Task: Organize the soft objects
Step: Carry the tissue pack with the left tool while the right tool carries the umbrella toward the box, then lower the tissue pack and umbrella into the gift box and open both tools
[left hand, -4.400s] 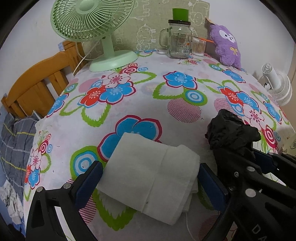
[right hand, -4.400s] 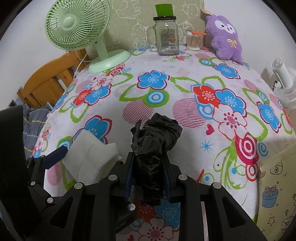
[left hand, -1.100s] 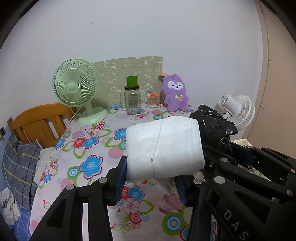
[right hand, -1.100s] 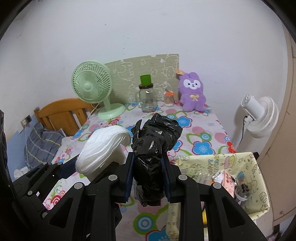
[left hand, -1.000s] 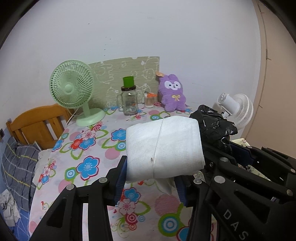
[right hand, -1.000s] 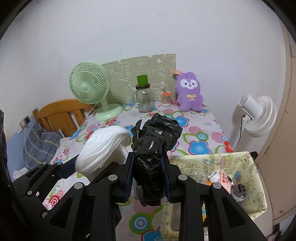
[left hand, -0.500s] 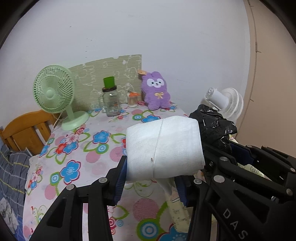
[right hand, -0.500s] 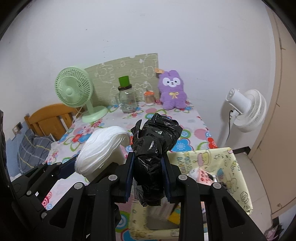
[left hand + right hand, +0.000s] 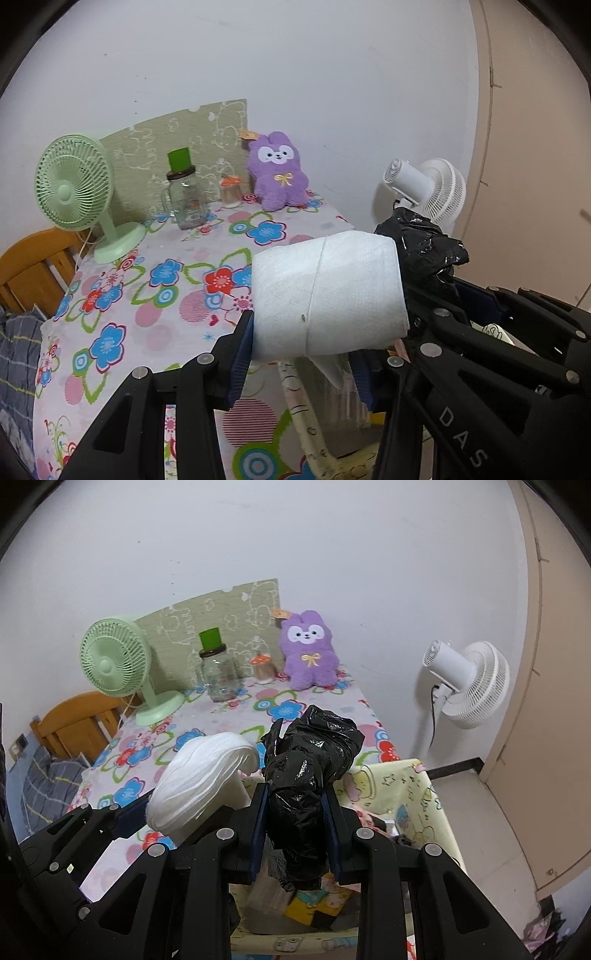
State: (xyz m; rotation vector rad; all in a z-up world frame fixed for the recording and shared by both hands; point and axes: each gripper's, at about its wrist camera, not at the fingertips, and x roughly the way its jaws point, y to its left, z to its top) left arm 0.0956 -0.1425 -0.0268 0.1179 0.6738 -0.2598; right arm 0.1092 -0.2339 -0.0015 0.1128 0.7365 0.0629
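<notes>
Whereas both bundles sat over the table (image 9: 155, 295), towel (image 9: 325, 295) and black bag (image 9: 306, 775) now seemingly overhang the bin (image 9: 424, 794).

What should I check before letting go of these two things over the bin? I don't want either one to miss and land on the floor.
1. Left gripper clamped on the white towel: ok.
2. Right gripper clamped on the black plastic bag: ok.
3. Bag above the yellow bin: ok, the bin's opening lies right under it.
4. Towel above the bin: cannot tell; its near edge shows below the towel, but the table lies partly under it too.
5. Room in the bin: ok, though a box and other items already lie inside.
6. White fan clear of the drop: ok, it stands behind the bin.
</notes>
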